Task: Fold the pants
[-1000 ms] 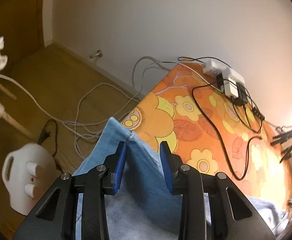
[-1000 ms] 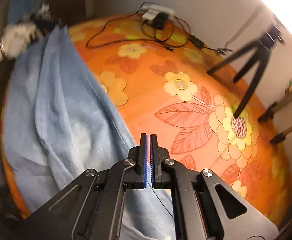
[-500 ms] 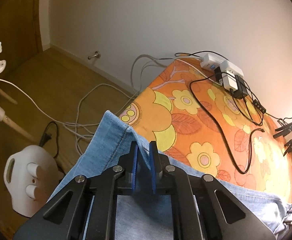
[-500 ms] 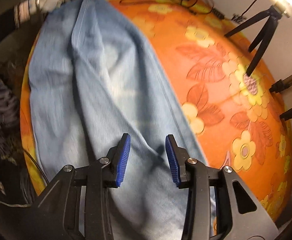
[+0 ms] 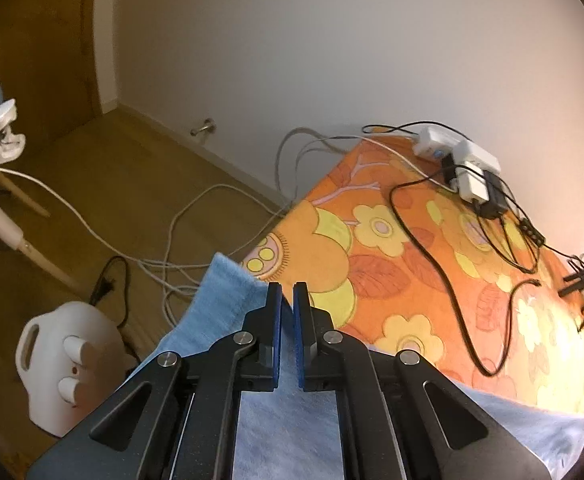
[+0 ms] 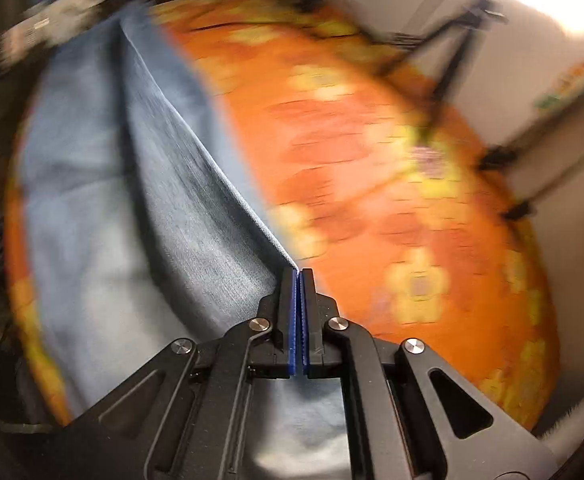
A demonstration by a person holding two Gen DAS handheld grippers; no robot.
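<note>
we pinch the soft blue denim pants [image 5: 228,308] with both grippers, left gripper [image 5: 287,300] and right gripper [image 6: 297,280], clamped on folded edges over the flowered orange cloth [image 5: 392,264].

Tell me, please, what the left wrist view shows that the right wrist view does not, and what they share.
Only the left wrist view shows the wooden floor with white cables, a white jug, and the power strip sharp on the far end of the table.

Only the right wrist view, which is blurred, shows black tripod legs and the pants laid out long, with a raised fold running to the right gripper.

Both show the blue pants on the orange flowered cloth, and the left gripper and the right each shut on the fabric.
</note>
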